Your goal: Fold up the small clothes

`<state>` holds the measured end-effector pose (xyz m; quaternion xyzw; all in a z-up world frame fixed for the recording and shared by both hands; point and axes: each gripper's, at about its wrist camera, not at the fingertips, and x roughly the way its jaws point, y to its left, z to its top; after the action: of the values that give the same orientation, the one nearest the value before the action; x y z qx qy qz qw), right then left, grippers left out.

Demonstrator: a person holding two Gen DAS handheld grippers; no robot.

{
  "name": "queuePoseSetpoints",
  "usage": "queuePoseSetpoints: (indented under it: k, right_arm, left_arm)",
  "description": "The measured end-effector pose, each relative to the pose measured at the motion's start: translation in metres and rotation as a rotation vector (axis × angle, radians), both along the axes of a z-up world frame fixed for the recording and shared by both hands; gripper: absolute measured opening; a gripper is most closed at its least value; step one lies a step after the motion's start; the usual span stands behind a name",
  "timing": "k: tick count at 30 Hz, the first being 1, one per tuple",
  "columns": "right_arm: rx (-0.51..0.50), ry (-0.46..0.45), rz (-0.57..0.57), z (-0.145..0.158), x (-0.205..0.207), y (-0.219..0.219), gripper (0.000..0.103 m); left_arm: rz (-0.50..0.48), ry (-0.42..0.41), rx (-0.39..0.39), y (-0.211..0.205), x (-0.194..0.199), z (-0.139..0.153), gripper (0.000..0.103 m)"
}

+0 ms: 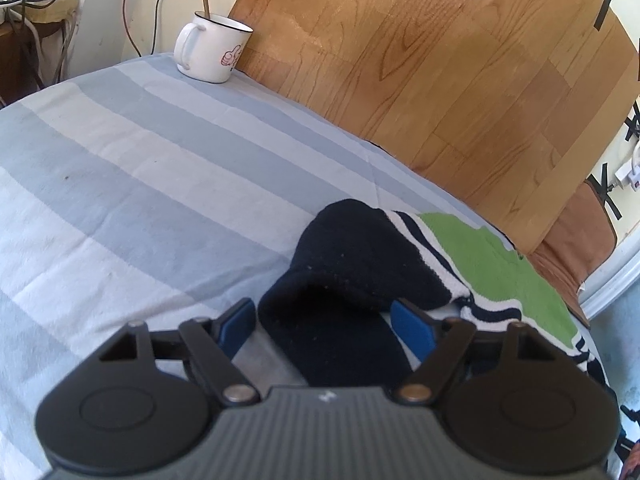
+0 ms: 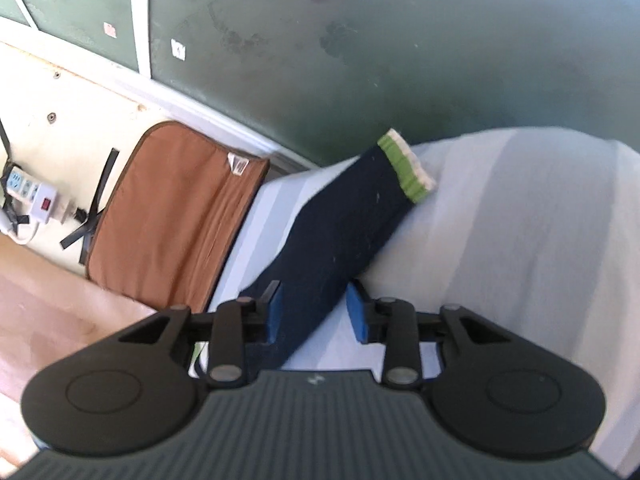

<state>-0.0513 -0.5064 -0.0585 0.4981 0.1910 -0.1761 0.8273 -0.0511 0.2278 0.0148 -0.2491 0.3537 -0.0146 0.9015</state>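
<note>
A small knitted sweater lies on the striped bed sheet (image 1: 140, 184). Its body (image 1: 492, 264) is green with navy and white stripes, and its sleeves are navy. In the left wrist view one navy sleeve (image 1: 344, 264) is bunched and folded, rising between the blue pads of my left gripper (image 1: 324, 328). That gripper stands wide open, with a gap at its left pad. In the right wrist view the other navy sleeve (image 2: 340, 224) lies flat and straight, ending in a green and white cuff (image 2: 406, 168). My right gripper (image 2: 316, 314) straddles it near its lower end, with the jaws partly apart and not squeezing it.
A white enamel mug (image 1: 212, 50) with a spoon in it stands at the far corner of the bed. A wood-grain panel (image 1: 440, 60) runs along the bed's far side. A brown cushion (image 2: 172, 208) leans at the bed's edge, near a power strip (image 2: 28, 196) on the wall.
</note>
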Motion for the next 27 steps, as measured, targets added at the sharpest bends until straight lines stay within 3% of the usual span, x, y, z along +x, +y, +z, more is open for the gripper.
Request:
queuePoseSetpoints:
  k: [4, 8, 11, 16, 21, 24, 27]
  right_arm:
    - [-0.066, 0.0, -0.034, 0.001, 0.012, 0.005, 0.036]
    - [-0.102, 0.023, -0.066, -0.005, 0.018, -0.002, 0.016]
    - [-0.169, 0.04, -0.05, 0.008, 0.024, 0.006, 0.013]
    - [-0.444, -0.026, 0.164, 0.063, 0.062, 0.061, 0.013]
    - [-0.748, -0.115, 0.444, 0.106, 0.107, 0.161, 0.013]
    - [-0.91, -0.145, 0.674, 0.104, 0.128, 0.234, 0.013]
    - [-1.016, -0.121, 0.878, 0.079, 0.143, 0.294, 0.013]
  left_arm:
    - [0.008, -0.004, 0.009, -0.002, 0.0, 0.0, 0.078]
    - [0.014, -0.008, 0.006, -0.003, -0.001, -0.001, 0.079]
    - [0.015, -0.013, 0.004, -0.002, -0.003, -0.001, 0.078]
    - [0.018, -0.019, 0.007, -0.003, -0.005, -0.002, 0.078]
    - [0.033, -0.026, 0.003, -0.005, -0.008, -0.002, 0.078]
    - [0.042, -0.029, -0.012, -0.003, -0.009, -0.002, 0.078]
    - [0.044, -0.034, -0.014, -0.003, -0.01, -0.003, 0.078]
